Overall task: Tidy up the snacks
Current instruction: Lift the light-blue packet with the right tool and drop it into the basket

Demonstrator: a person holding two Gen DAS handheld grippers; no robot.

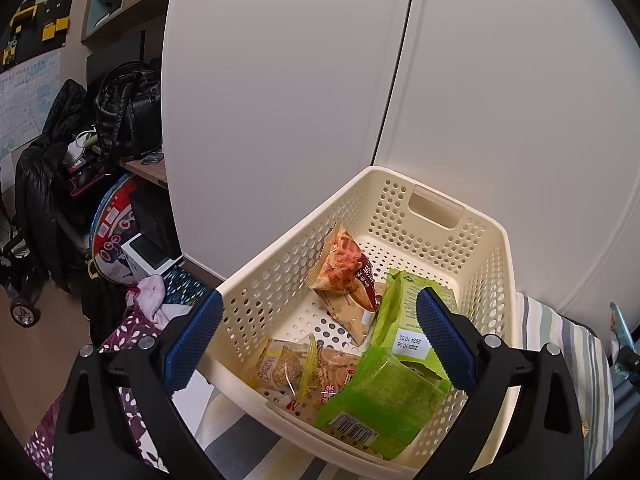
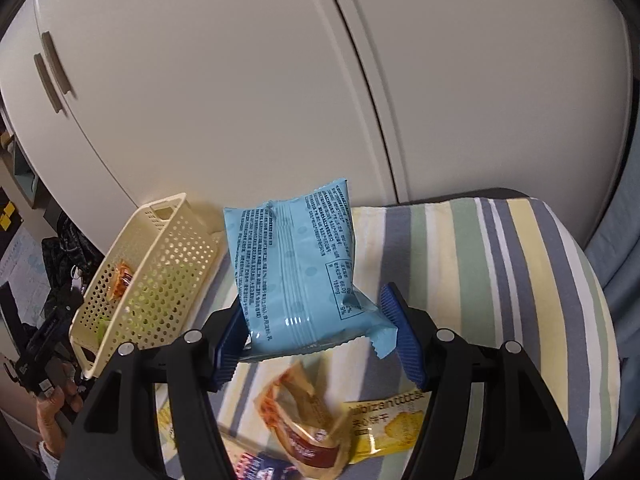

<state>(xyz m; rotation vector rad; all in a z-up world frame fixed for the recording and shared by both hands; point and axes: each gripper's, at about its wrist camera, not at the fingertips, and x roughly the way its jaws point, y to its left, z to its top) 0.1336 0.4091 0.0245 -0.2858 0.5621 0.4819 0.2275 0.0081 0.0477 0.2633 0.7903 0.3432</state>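
Observation:
In the left wrist view a cream perforated basket (image 1: 404, 216) sits on striped bedding, holding an orange-brown snack packet (image 1: 344, 268), two green packs (image 1: 384, 396) and clear-yellow cracker bags (image 1: 296, 368). My left gripper (image 1: 318, 340) hovers open over the basket's near rim, with nothing between its blue pads. In the right wrist view my right gripper (image 2: 316, 340) is shut on a light blue snack packet (image 2: 296, 264), held upright above the bed. The basket (image 2: 152, 280) lies to its left. Loose on the bedding below are a brown-orange packet (image 2: 304, 428) and a yellow biscuit packet (image 2: 384, 424).
White wardrobe doors (image 2: 240, 100) stand close behind the bed. Striped bedding (image 2: 500, 280) stretches to the right. A hand (image 2: 52, 404) holds the other gripper at lower left. Left of the bed are a black backpack (image 1: 128, 108), jackets and floor clutter (image 1: 120, 240).

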